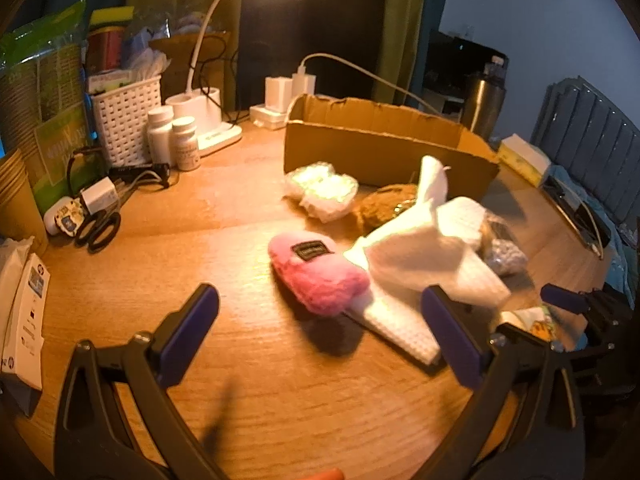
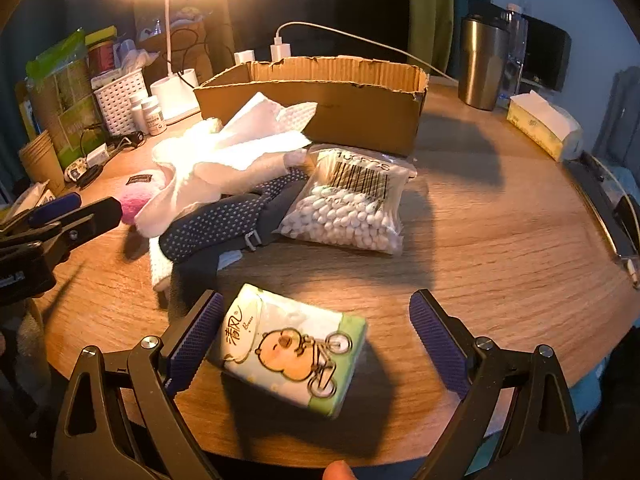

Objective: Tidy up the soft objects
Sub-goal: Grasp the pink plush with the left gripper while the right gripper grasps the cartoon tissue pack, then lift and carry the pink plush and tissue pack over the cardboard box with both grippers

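Both hand-held grippers stand apart: our right hand-held gripper straddles the tissue pack on the bench; squeezing off-centre, we risk it slipping. Left hand-held gripper holds nothing.

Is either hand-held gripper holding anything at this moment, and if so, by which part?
Nothing is held. The right hand-held gripper stands open around the tissue pack, pads not pressing it. The left hand-held gripper is open over the table, short of the pink plush.
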`<action>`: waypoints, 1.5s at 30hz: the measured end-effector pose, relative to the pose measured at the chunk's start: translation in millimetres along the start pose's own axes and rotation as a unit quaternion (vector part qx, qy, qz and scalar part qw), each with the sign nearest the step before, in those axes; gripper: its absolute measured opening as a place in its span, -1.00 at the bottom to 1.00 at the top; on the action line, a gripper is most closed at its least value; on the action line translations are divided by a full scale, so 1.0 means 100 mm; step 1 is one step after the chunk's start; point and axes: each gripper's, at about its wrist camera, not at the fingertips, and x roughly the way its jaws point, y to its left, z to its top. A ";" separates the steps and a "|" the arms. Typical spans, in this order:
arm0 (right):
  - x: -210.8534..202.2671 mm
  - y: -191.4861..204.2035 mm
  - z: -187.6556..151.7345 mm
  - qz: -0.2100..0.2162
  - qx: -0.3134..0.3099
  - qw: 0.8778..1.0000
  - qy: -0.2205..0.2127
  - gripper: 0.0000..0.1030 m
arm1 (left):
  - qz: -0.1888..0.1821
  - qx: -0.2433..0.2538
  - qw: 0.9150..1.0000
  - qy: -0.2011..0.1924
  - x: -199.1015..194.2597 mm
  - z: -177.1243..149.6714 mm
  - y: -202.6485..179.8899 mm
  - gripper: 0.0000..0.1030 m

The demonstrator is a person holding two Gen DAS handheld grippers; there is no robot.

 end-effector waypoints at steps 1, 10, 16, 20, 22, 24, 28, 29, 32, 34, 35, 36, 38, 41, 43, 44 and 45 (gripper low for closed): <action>0.00 -0.02 0.01 0.006 0.003 1.000 -0.002 0.37 | 0.002 0.000 1.000 0.003 0.03 0.02 0.00 0.97; 0.10 -0.23 0.11 0.011 0.016 1.000 0.004 -0.13 | 0.025 -0.001 0.999 0.037 0.34 0.18 0.02 0.76; 0.06 -0.36 0.08 0.017 0.035 0.999 -0.002 0.30 | 0.016 -0.001 0.998 0.064 0.52 0.19 0.04 0.36; -0.01 -0.40 0.04 0.016 0.043 0.999 -0.008 0.34 | 0.000 0.000 0.997 0.074 0.57 0.19 0.03 0.07; -0.05 -0.39 0.02 0.012 0.039 0.999 -0.012 0.47 | -0.003 0.005 0.997 0.073 0.55 0.17 0.00 -0.02; -0.08 -0.37 0.01 0.012 0.033 0.999 -0.011 0.49 | -0.010 0.003 0.997 0.070 0.53 0.16 0.00 -0.12; -0.14 -0.33 -0.07 0.015 0.026 1.000 -0.007 0.52 | -0.018 0.003 0.998 0.060 0.44 0.14 0.00 -0.23; -0.14 -0.33 -0.08 0.014 0.025 1.000 -0.007 0.53 | -0.021 0.003 0.998 0.057 0.40 0.13 0.00 -0.24; -0.16 -0.29 -0.11 0.011 0.016 1.000 -0.006 0.53 | -0.026 0.003 0.999 0.047 0.30 0.11 0.00 -0.25; -0.16 -0.27 -0.12 0.010 0.010 1.000 -0.006 0.53 | -0.028 0.004 0.999 0.040 0.23 0.10 -0.01 -0.26; -0.16 -0.26 -0.13 0.010 0.009 1.000 -0.006 0.53 | -0.030 0.004 0.999 0.036 0.20 0.10 -0.02 -0.26; -0.15 -0.27 -0.14 0.010 0.009 1.000 -0.008 0.54 | -0.031 0.005 0.999 0.033 0.18 0.10 -0.02 -0.26; -0.14 -0.28 -0.16 0.013 0.012 1.000 -0.008 0.57 | -0.033 0.006 0.999 0.027 0.12 0.10 -0.04 -0.27; -0.12 -0.28 -0.20 0.013 0.013 1.000 -0.010 0.62 | -0.034 0.007 0.999 0.014 0.02 0.10 -0.06 -0.27; -0.13 -0.26 -0.23 -0.008 0.004 1.000 -0.012 0.62 | -0.034 0.008 0.999 0.006 -0.04 0.12 -0.07 -0.27; -0.13 -0.25 -0.24 -0.018 0.000 1.000 -0.011 0.62 | -0.034 0.010 0.999 0.002 -0.08 0.13 -0.08 -0.27; -0.14 -0.27 -0.25 -0.017 0.002 1.000 -0.015 0.62 | -0.035 0.011 0.999 0.000 -0.09 0.14 -0.09 -0.27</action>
